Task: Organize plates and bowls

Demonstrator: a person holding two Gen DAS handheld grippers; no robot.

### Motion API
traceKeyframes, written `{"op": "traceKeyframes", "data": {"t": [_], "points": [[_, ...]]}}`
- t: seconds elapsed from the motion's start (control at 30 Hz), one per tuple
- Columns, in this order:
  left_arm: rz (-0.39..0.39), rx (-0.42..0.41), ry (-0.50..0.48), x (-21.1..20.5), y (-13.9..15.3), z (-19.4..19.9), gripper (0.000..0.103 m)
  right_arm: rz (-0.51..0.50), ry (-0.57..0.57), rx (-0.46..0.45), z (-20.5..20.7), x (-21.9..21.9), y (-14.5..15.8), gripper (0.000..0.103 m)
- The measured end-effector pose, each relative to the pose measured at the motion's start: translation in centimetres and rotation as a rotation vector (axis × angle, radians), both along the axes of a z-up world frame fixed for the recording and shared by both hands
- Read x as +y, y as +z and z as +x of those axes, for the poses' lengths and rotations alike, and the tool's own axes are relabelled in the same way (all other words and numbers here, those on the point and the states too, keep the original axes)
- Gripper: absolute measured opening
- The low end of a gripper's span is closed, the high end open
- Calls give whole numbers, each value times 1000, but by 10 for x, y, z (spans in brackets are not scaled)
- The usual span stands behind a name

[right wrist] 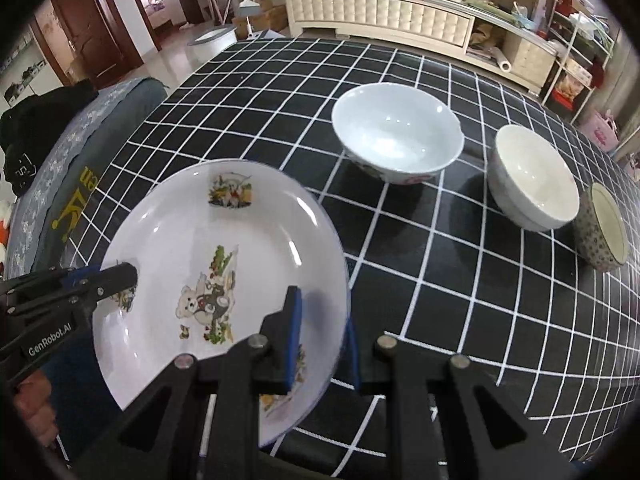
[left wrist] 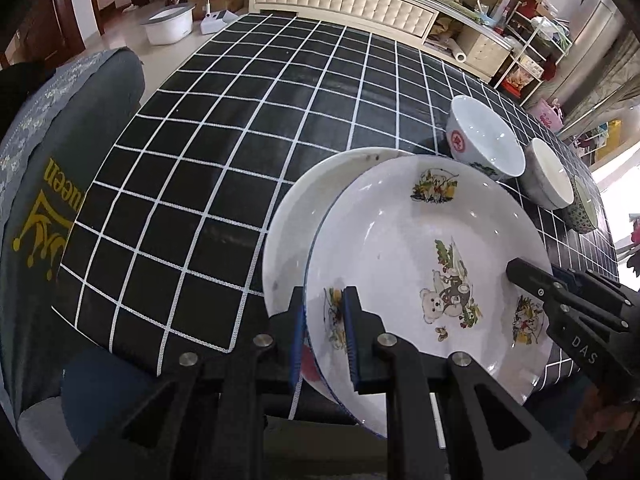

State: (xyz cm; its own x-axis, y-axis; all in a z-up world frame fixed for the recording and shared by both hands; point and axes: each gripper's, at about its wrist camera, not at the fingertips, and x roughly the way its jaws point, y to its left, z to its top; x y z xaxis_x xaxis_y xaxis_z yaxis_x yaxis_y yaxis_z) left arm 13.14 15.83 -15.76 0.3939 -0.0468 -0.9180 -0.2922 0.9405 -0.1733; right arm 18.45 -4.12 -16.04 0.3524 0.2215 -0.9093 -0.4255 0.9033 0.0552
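The left gripper is pinched onto the near rim of the bear plate, one blue-padded finger on top of the rim and the other underneath. So the jaws are pressed together with the plate edge caught between them. The right gripper is clamped on the opposite edge of the same plate, again with one pad over the rim and one under it, which is seen clearly from the right wrist view. In the left view that second gripper is only seen poking in from the right edge, so the plate is being held from both sides at once.

Under the bear plate, a plain white plate is partly covered, with only its left side sticking out in the left view. It can't be told for sure whether the two plates are actually touching or the top one is a bit lifted.

Further out on the black checked tablecloth, three bowls are lined up toward the right: a big white bowl with a red mark on its outside, a smaller white bowl just beside it, and a speckled patterned bowl right next to that one. All three are upright and empty.

A grey cushioned chair with yellow lettering is seen off the left edge of the table.
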Motion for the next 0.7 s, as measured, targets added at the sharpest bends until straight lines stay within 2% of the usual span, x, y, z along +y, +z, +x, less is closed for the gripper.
{"op": "traceKeyframes", "data": {"t": [0.7], "points": [[-30, 24, 10, 9, -6, 3, 16, -16, -13, 42, 13, 8, -17, 24]]}}
